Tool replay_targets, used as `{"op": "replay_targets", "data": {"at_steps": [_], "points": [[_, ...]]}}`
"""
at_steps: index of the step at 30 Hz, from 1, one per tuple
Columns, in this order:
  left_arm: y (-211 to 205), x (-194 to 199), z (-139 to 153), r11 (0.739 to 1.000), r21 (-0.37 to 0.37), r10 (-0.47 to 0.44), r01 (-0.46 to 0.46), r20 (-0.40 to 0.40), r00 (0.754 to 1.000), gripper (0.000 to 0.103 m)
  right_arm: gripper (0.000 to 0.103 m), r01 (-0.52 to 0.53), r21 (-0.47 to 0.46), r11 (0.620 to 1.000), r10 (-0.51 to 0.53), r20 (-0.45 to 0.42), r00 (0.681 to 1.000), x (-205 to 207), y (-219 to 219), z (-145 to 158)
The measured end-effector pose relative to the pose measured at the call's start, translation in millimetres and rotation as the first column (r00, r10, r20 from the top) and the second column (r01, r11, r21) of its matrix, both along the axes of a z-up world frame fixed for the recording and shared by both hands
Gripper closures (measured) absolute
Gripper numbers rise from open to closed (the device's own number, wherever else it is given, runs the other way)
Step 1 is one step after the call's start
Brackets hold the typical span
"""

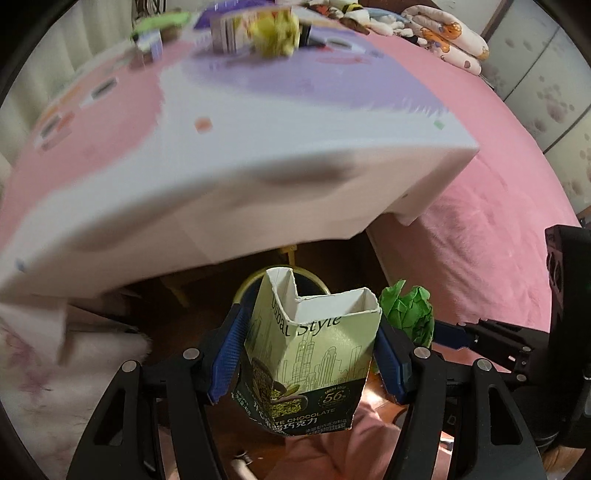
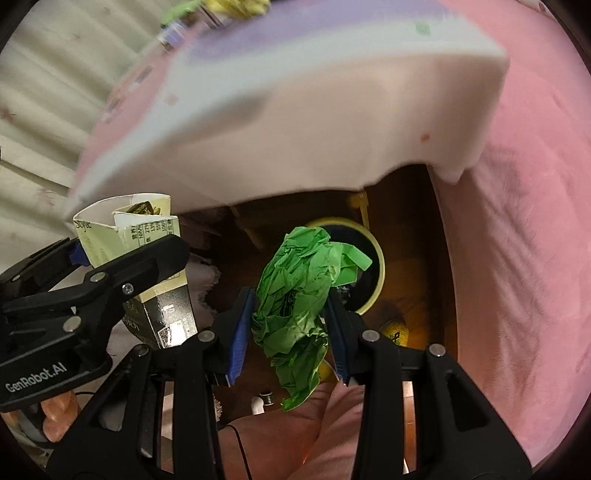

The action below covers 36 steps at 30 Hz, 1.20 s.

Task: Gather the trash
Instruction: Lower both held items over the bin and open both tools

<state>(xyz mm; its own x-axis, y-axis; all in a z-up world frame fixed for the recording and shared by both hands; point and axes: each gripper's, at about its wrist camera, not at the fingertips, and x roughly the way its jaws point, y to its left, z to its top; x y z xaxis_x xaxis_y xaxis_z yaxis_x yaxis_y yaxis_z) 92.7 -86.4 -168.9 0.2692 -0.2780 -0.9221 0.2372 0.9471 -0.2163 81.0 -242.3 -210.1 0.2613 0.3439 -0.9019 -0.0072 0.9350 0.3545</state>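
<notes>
My left gripper [image 1: 310,350] is shut on an opened pale-green chocolate box [image 1: 310,354], its blue pads pressing both sides. The same box [image 2: 129,236] shows at the left of the right wrist view, held in the other gripper. My right gripper [image 2: 290,325] is shut on a crumpled green paper ball [image 2: 295,295], which also shows as a green paper ball [image 1: 408,312] just right of the box. Both hang above a yellow-rimmed round bin [image 2: 376,258] on the dark floor; the bin rim [image 1: 243,288] peeks out behind the box.
A low table with a white, pink and purple cloth [image 1: 221,166] overhangs just behind the bin, with yellow crumpled paper [image 1: 275,29] and small boxes at its far end. A pink bed [image 1: 498,221] lies to the right. A person's pink-clad legs [image 2: 295,435] are below.
</notes>
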Motion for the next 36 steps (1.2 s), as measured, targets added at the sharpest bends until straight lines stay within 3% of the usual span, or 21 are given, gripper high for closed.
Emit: {"op": "replay_targets", "data": {"at_steps": [8,13,17,26,30,33,36], "points": [[-15.1,8.2,-105.3,0.999,-0.017,0.027,-0.027,-0.039,0.999,0.032,0.068,0.043,-0.010,0.999,-0.043,-0.091,0.995,10.6,-19.4,-107.1],[-21.0,16.7,-155.7,1.000,0.000,0.031,-0.031,-0.100,0.994,0.029,0.068,0.036,-0.034,0.999,-0.040,-0.130,0.991,21.5,-23.7,-162.7],[-26.3,23.8,-178.3,0.998,0.042,0.057,-0.053,-0.114,0.992,0.023,0.068,0.016,-0.051,0.999,-0.023,-0.143,0.990,27.7,-22.8,-188.0],[-7.7,25.9,-187.1,0.992,0.074,0.110,-0.103,-0.098,0.989,0.021,0.068,-0.016,-0.040,0.999,0.010,-0.152,0.988,43.0,-9.1,-206.6],[12.8,24.2,-172.1,0.986,0.076,0.152,-0.146,-0.089,0.984,0.019,0.066,-0.028,-0.023,0.999,0.025,-0.144,0.989,48.6,-2.3,-201.3],[26.3,22.4,-162.1,0.982,0.075,0.181,-0.175,-0.086,0.980,0.018,0.057,-0.029,-0.013,1.000,0.027,-0.130,0.991,54.6,4.5,-197.3],[35.6,20.6,-145.1,0.978,0.072,0.200,-0.195,-0.071,0.977,0.018,0.042,-0.023,-0.008,1.000,0.022,-0.111,0.994,58.6,10.3,-186.8]]}}
